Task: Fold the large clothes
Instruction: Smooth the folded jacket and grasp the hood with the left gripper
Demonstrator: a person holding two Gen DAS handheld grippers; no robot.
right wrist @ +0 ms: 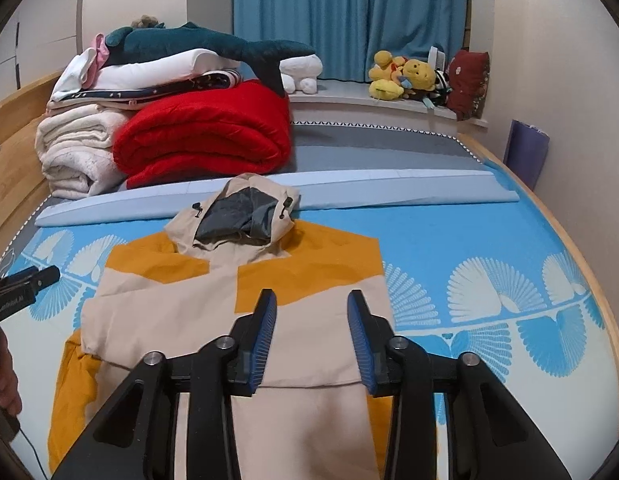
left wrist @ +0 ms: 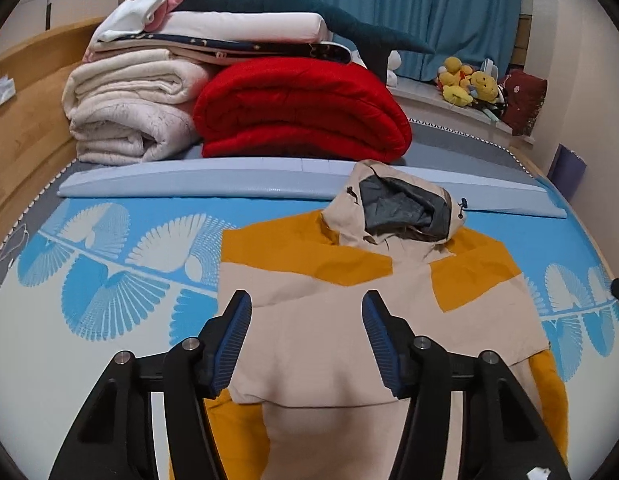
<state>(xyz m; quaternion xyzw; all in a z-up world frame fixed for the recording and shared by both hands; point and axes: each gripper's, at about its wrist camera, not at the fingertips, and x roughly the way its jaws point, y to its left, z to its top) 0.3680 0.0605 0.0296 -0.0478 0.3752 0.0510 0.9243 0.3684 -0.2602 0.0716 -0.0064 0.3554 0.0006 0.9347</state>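
Note:
A beige and mustard hooded jacket (left wrist: pixel 329 312) lies flat on the blue patterned bed sheet (left wrist: pixel 109 280), its grey-lined hood (left wrist: pixel 397 208) toward the far side. Both sleeves are folded in over the body. It also shows in the right wrist view (right wrist: pixel 229 308). My left gripper (left wrist: pixel 307 308) is open and empty above the jacket's lower middle. My right gripper (right wrist: pixel 311 306) is open and empty above the jacket's right half. The left gripper's tip (right wrist: pixel 29 280) shows at the left edge of the right wrist view.
A red folded quilt (left wrist: pixel 301 108), cream blankets (left wrist: pixel 125 108) and a teal plush shark (left wrist: pixel 301 8) are stacked at the bed's far side. A light blue folded strip (left wrist: pixel 229 184) lies behind the hood. Plush toys (left wrist: pixel 469 84) sit on the window ledge. A wooden headboard (left wrist: pixel 25 120) stands left.

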